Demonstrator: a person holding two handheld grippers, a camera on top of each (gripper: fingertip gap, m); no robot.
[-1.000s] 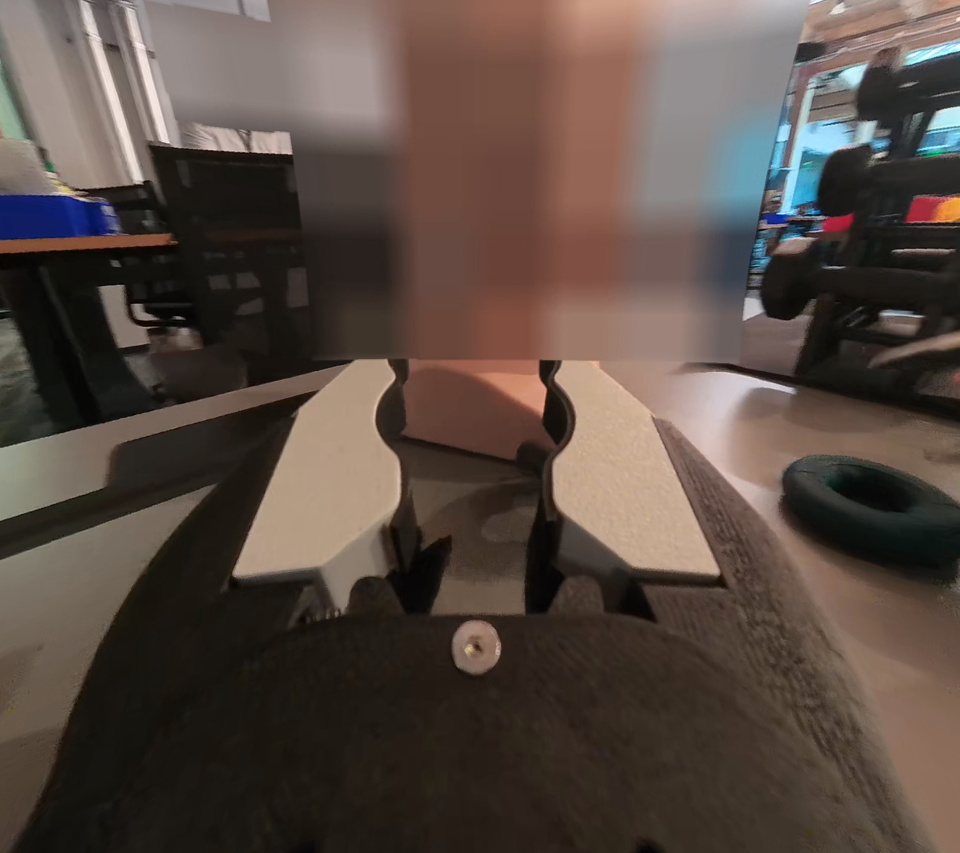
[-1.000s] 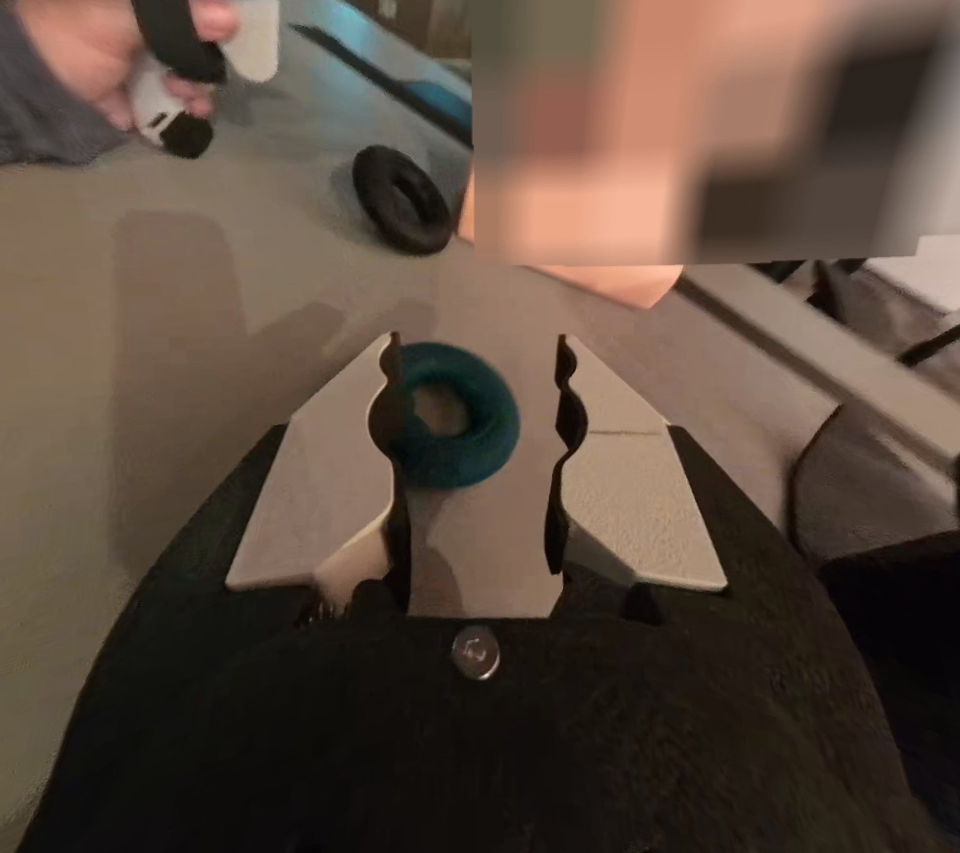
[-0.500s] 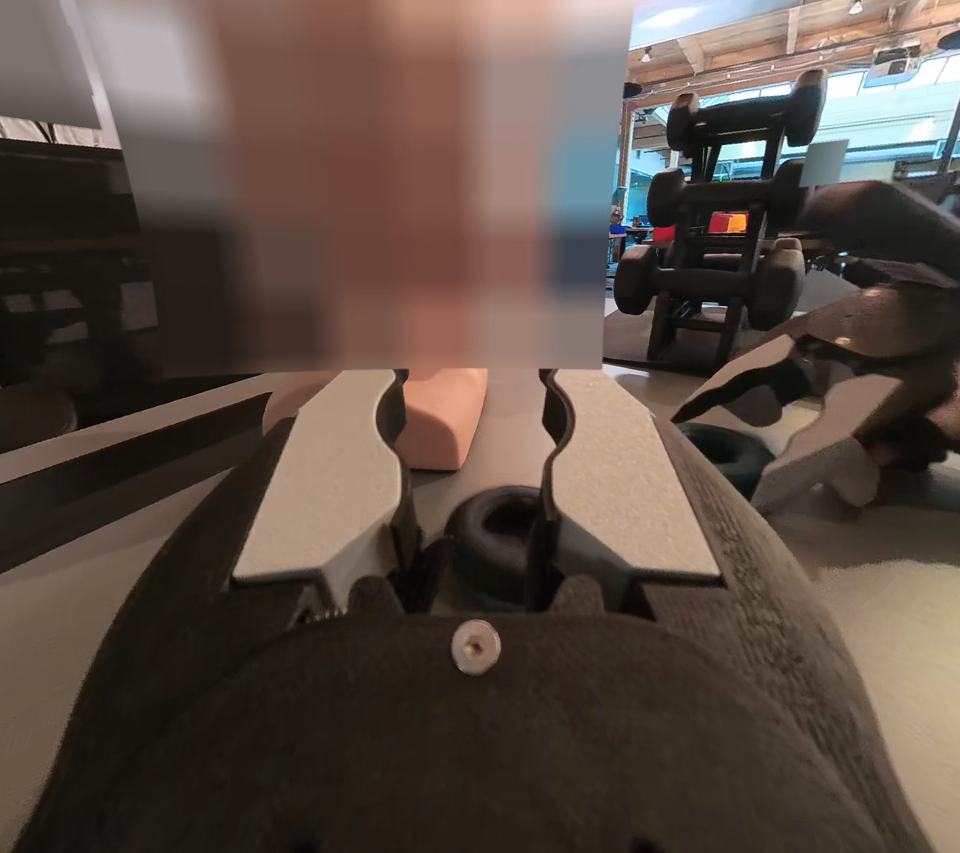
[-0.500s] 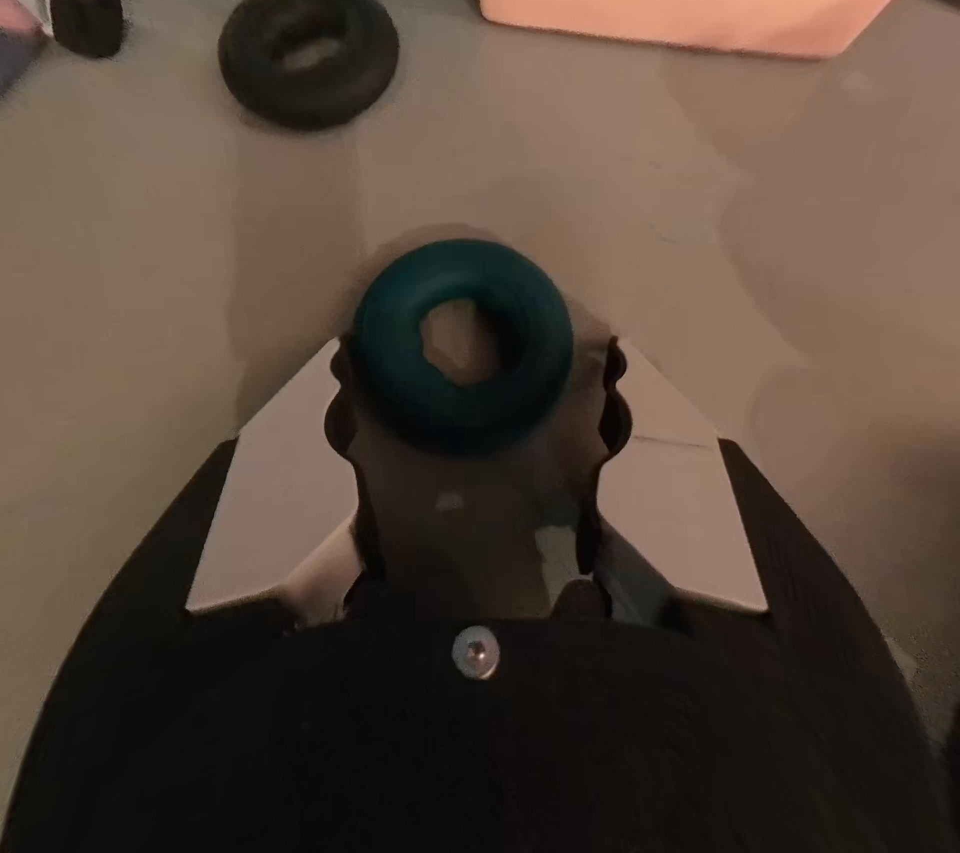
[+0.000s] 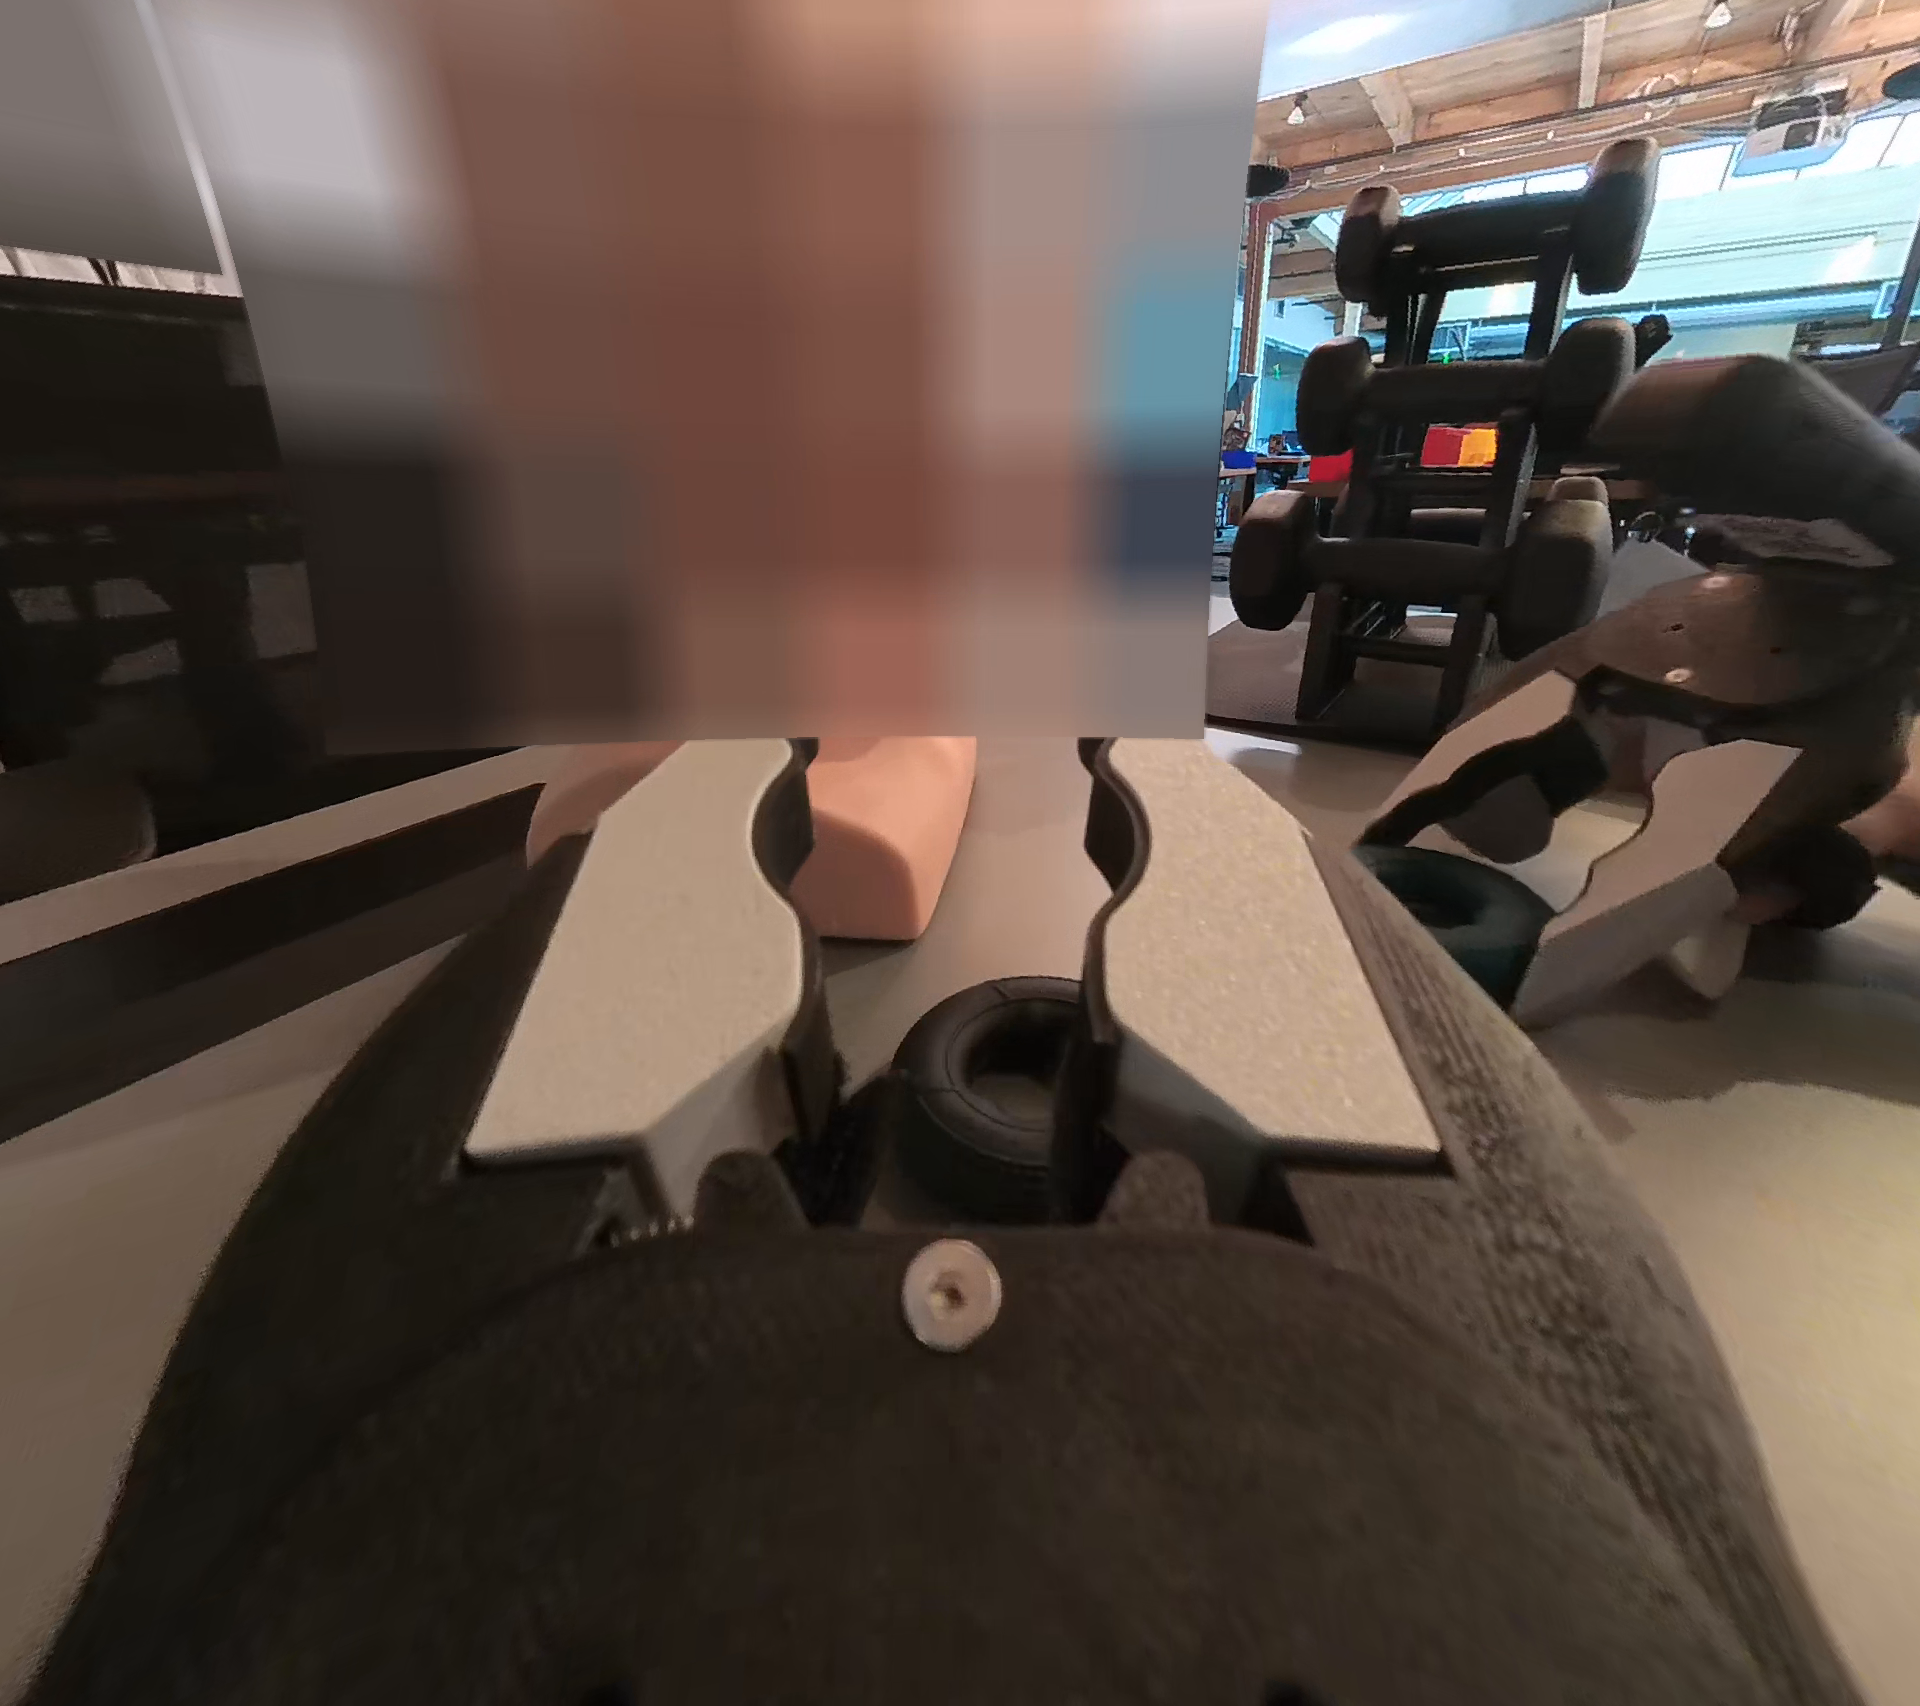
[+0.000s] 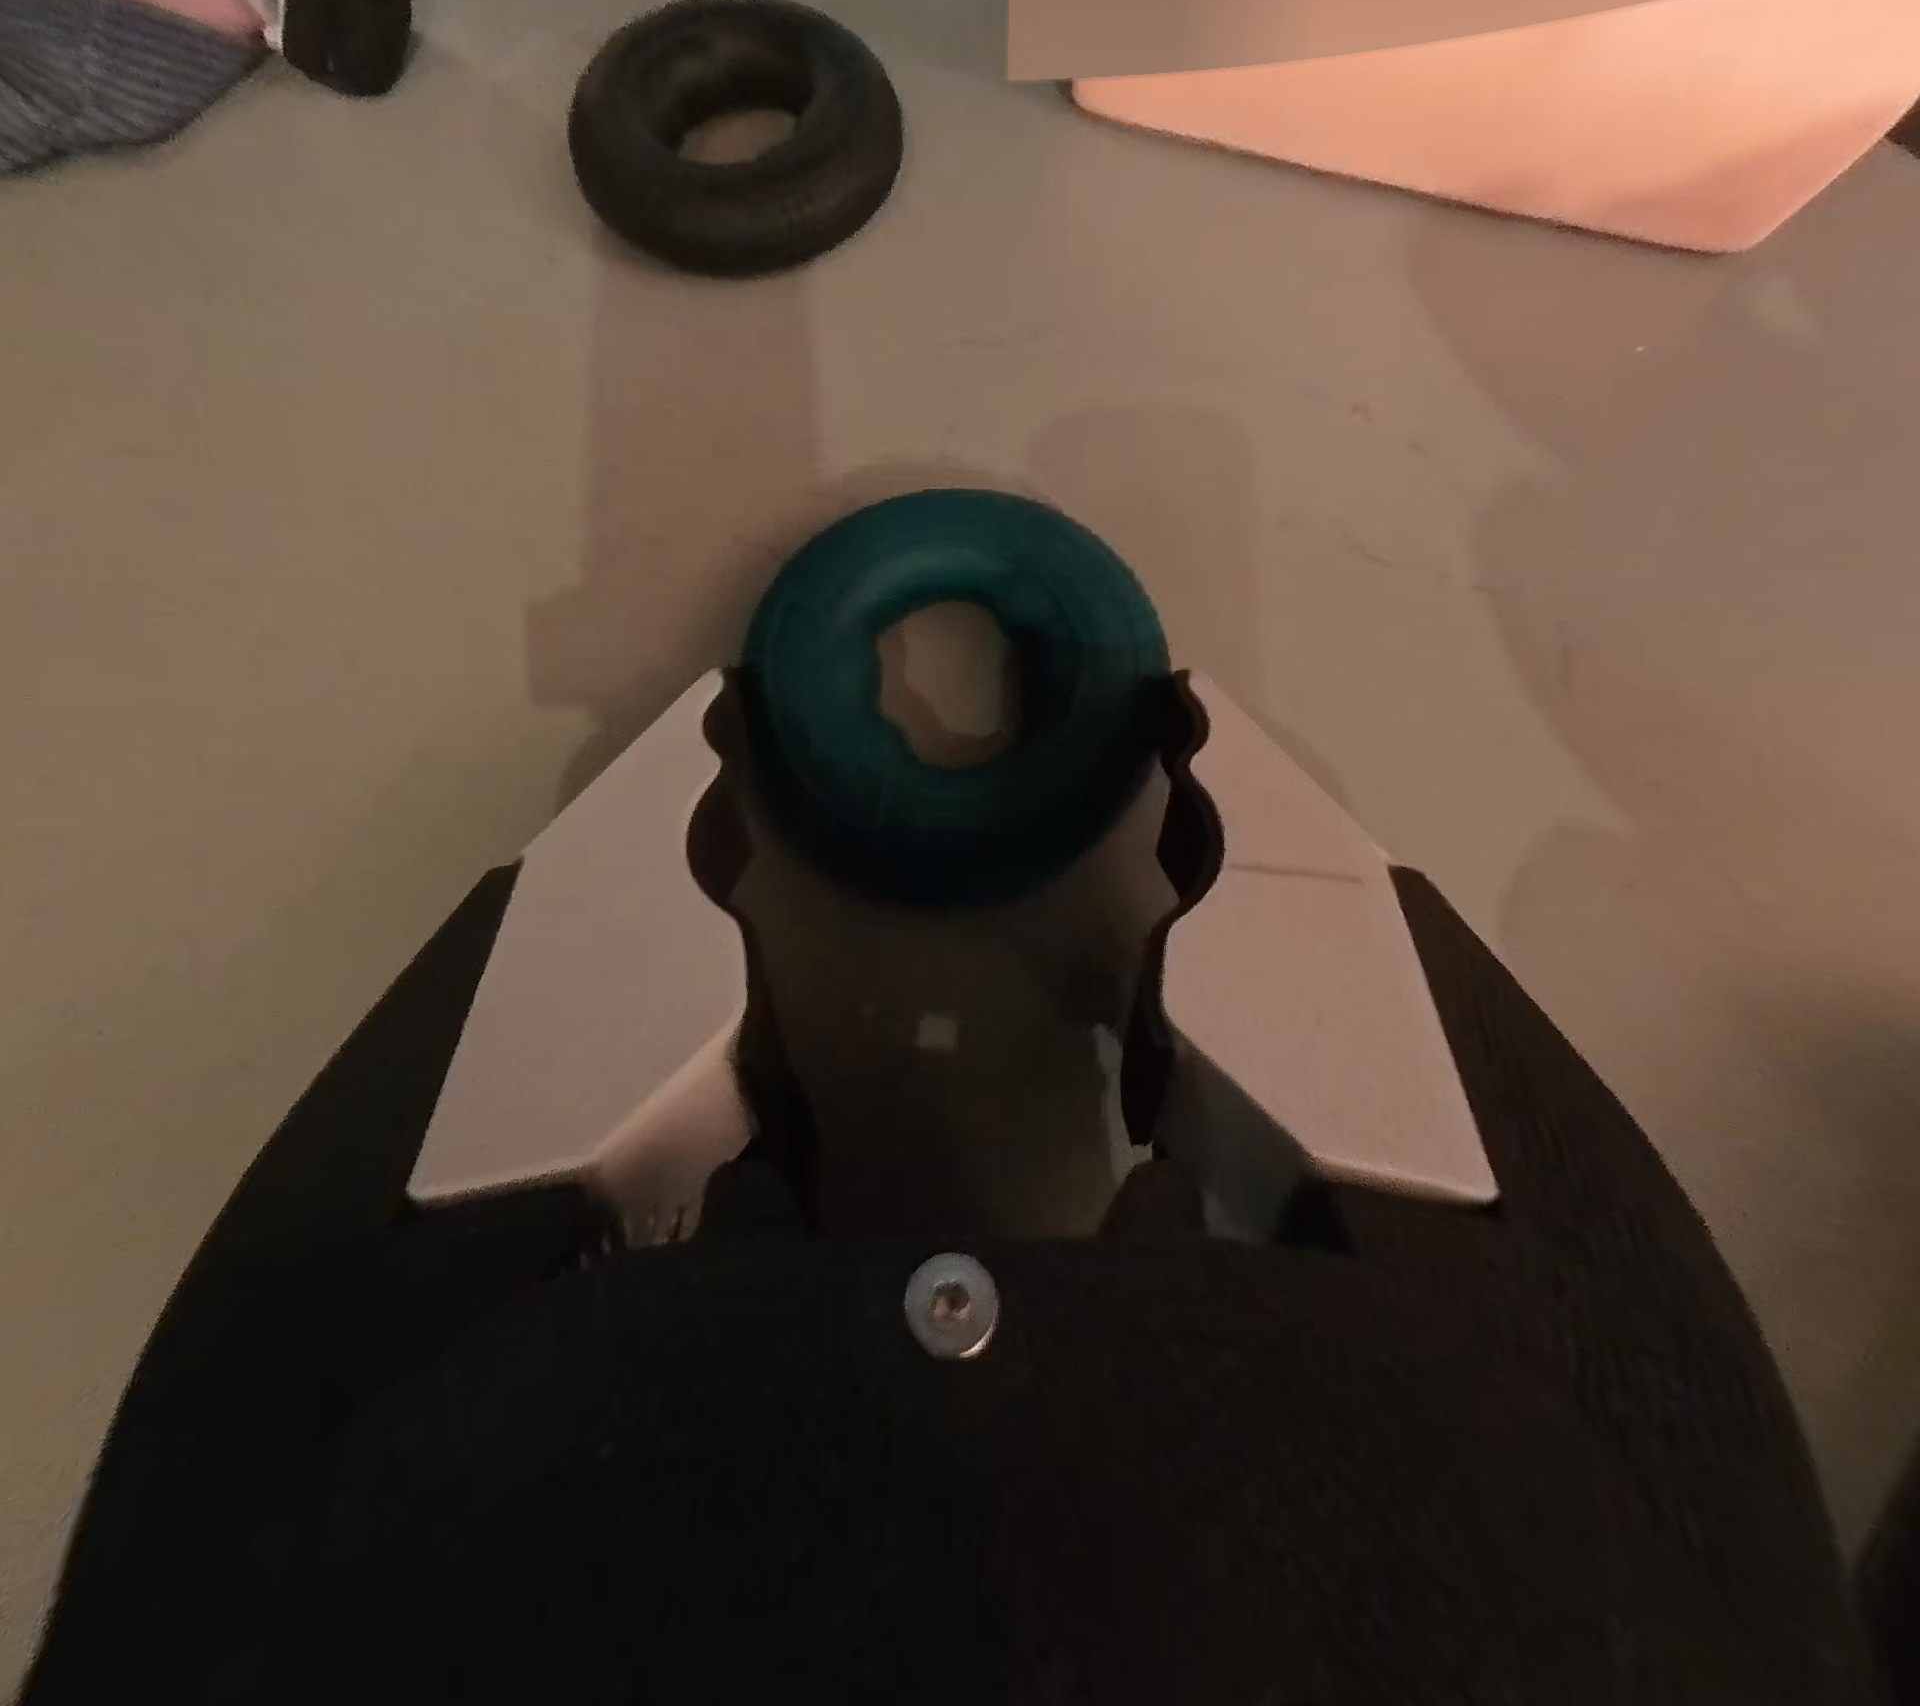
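The teal ring (image 6: 951, 711) is seen lying flat on the tabletop (image 6: 312, 461) between the tips of the released right tool (image 6: 956, 721), while the black ring (image 5: 987, 1085) is framed between the fingers of the released left tool (image 5: 940, 825).

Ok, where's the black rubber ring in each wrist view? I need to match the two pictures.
Left wrist view: black ring low centre, lying on the table between the open left gripper fingers, close to the right one.
Right wrist view: black ring upper left, lying flat.
Shared landmark: teal ring, between the right gripper fingertips.
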